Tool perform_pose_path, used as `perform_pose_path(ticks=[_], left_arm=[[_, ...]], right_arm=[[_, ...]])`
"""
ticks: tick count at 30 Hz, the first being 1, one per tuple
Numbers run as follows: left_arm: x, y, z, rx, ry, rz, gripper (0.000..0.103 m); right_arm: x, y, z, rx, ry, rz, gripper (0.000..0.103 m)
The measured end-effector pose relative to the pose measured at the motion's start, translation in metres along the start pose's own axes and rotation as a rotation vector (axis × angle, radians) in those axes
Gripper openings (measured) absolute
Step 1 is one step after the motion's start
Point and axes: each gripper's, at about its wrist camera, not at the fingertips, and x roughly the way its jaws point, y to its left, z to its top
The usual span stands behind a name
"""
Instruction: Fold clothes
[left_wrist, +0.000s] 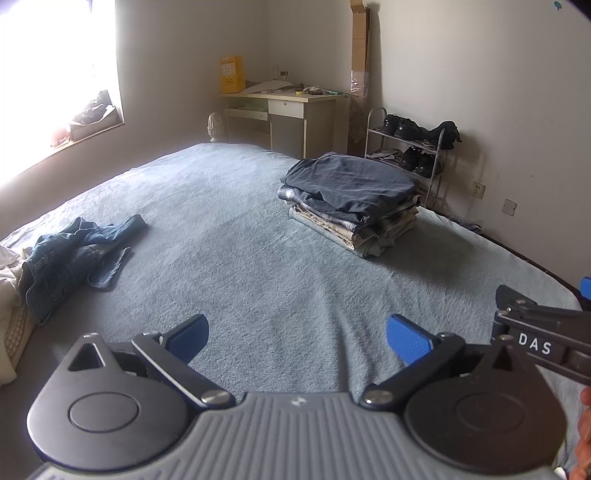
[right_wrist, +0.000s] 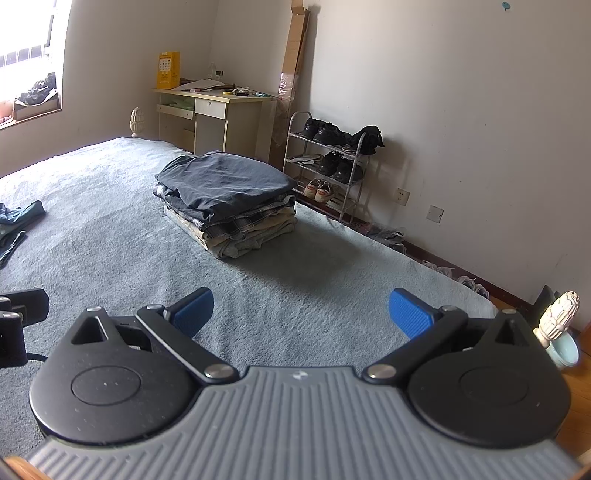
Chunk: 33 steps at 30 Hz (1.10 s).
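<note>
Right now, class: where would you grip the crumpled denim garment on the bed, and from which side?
Probably the denim garment's loose strip trailing onto bare bed. It lies flat and clear of the bunched bulk, so the open left tongs could approach from the right.

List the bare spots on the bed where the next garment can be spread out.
Widest free patch: bed cover between the jeans and the folded stack, running up to both open tools, left tool, right tool. Crowded: the jeans' corner and the stack's edge beside the shoe rack.

Cream desk (left_wrist: 286, 110) with yellow box (left_wrist: 232, 74), shoe rack (right_wrist: 325, 166) along the wall, tall cardboard carton (left_wrist: 360, 48) beside it.
</note>
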Motion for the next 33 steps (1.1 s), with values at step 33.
perform_pose_path(ticks=[33], left_arm=[[0.0007, -0.0005, -0.0001, -0.005, 0.01, 0.009, 0.103]], right_arm=[[0.0017, 0.0018, 0.0003, -0.006, -0.002, 0.004, 0.102]])
